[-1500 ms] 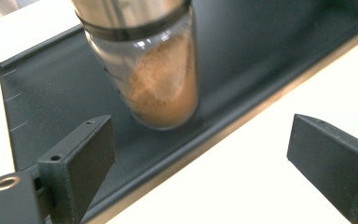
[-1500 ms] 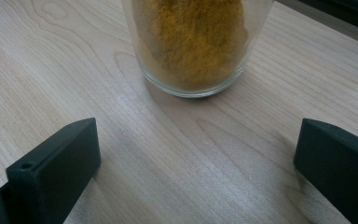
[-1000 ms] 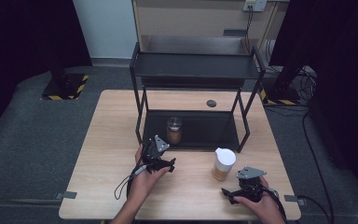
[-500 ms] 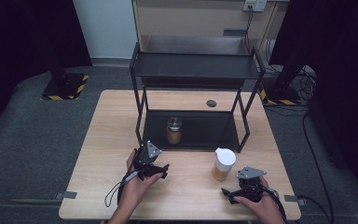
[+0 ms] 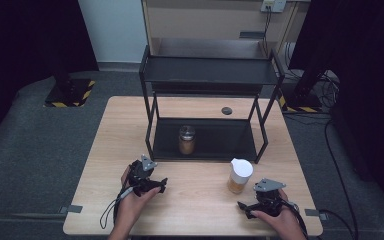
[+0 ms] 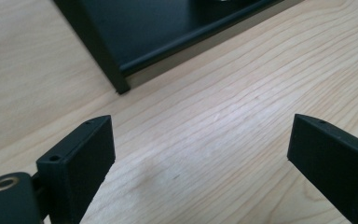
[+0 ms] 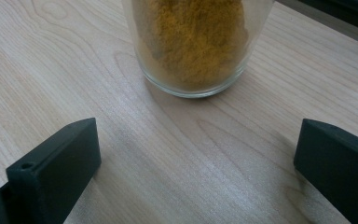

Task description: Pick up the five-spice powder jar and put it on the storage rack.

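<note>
A glass jar of yellow-orange powder with a white lid (image 5: 240, 175) stands on the wooden table (image 5: 200, 210), right of the middle. In the right gripper view the same jar (image 7: 193, 42) stands just beyond the jaws, outside the gap. My right gripper (image 5: 244, 207) (image 7: 198, 135) rests near the front right edge, open and holding nothing. My left gripper (image 5: 161, 185) (image 6: 200, 135) hovers over the front left of the table, open over bare wood. A second jar with a metal lid (image 5: 186, 140) sits on the lower shelf of the black rack (image 5: 207, 75).
The rack's front left leg and lower shelf edge (image 6: 116, 79) lie just ahead of the left jaws. A small dark disc (image 5: 226, 110) lies on the table behind the rack. Cables trail from both grippers toward the near edge.
My left gripper has drawn back from the rack's front, moving left and toward the near edge. The right gripper and both jars have stayed put.
</note>
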{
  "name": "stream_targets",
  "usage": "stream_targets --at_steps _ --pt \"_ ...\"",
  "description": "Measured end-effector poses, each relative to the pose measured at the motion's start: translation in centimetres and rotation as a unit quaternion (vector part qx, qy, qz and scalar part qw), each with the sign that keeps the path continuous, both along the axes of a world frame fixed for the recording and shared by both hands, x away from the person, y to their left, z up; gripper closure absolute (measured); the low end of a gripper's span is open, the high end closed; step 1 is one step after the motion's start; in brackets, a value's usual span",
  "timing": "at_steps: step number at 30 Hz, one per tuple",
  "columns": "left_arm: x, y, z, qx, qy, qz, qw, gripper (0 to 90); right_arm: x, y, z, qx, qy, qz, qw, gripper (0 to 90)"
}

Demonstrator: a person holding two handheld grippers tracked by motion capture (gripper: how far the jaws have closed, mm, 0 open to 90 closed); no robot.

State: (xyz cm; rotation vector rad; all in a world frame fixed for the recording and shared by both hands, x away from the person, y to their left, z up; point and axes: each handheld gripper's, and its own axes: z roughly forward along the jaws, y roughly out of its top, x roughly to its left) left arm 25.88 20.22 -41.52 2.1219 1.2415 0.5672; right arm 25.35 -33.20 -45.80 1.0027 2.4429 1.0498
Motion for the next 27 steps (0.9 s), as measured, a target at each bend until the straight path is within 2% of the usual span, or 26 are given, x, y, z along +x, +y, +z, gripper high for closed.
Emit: stream_targets --at_steps 6,11,27 --pt "0.1 0.8 -0.4 -0.004 -0.001 0.017 0.9998 6.4 0.0 0.0 0.0 0.0 0.0 0.0 1.0 1.4" --pt "0.3 1.1 -0.7 -0.007 -0.003 0.019 0.9998 6.2 0.0 0.0 0.0 0.0 0.0 0.0 1.0 1.4" --pt "0.9 2.7 -2.1 -0.023 -0.008 0.046 0.9987 6.1 0.0 0.0 0.0 0.0 0.0 0.0 1.0 1.5"
